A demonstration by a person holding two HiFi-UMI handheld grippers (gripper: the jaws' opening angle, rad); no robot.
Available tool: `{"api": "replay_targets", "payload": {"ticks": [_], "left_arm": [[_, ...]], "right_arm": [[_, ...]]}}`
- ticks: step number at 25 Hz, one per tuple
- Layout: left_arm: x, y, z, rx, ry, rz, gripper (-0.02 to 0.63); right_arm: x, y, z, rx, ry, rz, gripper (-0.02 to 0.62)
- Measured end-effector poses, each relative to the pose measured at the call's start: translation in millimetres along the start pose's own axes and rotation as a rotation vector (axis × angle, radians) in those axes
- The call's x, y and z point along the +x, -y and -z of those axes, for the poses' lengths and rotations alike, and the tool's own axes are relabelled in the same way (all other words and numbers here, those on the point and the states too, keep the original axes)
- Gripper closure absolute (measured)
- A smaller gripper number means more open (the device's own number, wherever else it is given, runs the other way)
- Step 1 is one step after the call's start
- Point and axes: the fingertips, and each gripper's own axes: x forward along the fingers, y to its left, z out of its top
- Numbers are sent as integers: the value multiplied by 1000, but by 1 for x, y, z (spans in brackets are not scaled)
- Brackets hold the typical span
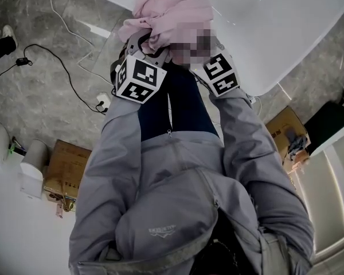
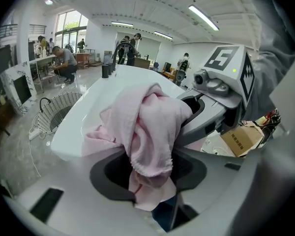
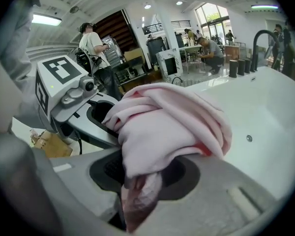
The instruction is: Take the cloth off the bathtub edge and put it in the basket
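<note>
A pink cloth (image 1: 167, 13) lies bunched on the near edge of the white bathtub (image 1: 286, 22). My left gripper (image 1: 144, 46) and right gripper (image 1: 213, 53) reach into it side by side, and the fabric hides their tips. In the left gripper view the cloth (image 2: 147, 127) hangs down between the jaws of the left gripper (image 2: 150, 183), which pinch it. The right gripper view has the cloth (image 3: 162, 119) heaped over the right gripper (image 3: 140, 181), a fold caught between its jaws. A wicker basket (image 2: 56, 112) stands on the floor beside the tub, to the left.
Cables (image 1: 63, 67) and a power strip (image 1: 103, 102) lie on the grey floor left of the tub. Cardboard boxes (image 1: 66, 168) stand at both sides of me. Several people (image 2: 64, 63) work at tables in the background. A black tap (image 3: 260, 45) rises at the tub's far rim.
</note>
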Motion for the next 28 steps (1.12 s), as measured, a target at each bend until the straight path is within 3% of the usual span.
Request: {"api": "replay_targets", "payload": {"ticks": [8,28], "left_arm": [[-46,10,-36,17,78,-42,440],[-197,8,-154,80,250,-226,446]], "right_arm": [[-42,-19,-39,-43,45,38,457],[-152,-71,-183,-228,153,58,459]]}}
